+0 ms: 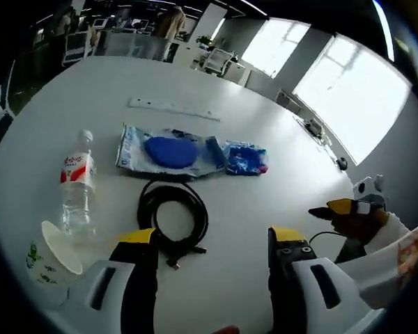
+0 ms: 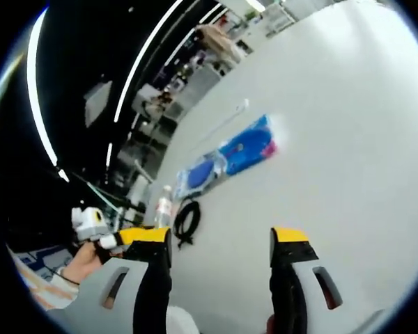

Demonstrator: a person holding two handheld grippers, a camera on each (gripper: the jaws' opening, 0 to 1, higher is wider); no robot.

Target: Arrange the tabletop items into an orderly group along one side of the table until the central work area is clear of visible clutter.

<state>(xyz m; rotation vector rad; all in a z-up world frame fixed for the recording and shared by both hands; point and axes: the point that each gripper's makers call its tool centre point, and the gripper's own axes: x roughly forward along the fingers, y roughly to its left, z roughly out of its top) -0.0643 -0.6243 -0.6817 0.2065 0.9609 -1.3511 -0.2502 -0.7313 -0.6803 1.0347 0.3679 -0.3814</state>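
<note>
On the white table [image 1: 279, 139] a clear water bottle [image 1: 78, 188] with a red label stands at the left, with a paper cup [image 1: 52, 259] on its side just in front of it. A coiled black cable [image 1: 173, 216] lies ahead of my left gripper [image 1: 212, 238], which hangs open and holds nothing. Beyond the coil lie a blue-and-white pouch [image 1: 168, 152], a small blue packet [image 1: 245, 158] and a white strip [image 1: 173, 108]. My right gripper [image 1: 343, 209] comes in from the right. In its own view my right gripper [image 2: 217, 235] is open and empty, with the bottle [image 2: 164, 205], cable [image 2: 187, 219], pouch [image 2: 200, 174] and packet [image 2: 247, 147] far ahead.
The table's rim curves round the left and far sides. A small dark object [image 1: 342, 164] sits near the right rim. Office desks, chairs and a standing person [image 1: 168, 24] are beyond the table, with bright windows [image 1: 348, 90] at the right. A hand [image 2: 80, 264] and sleeve show at the left.
</note>
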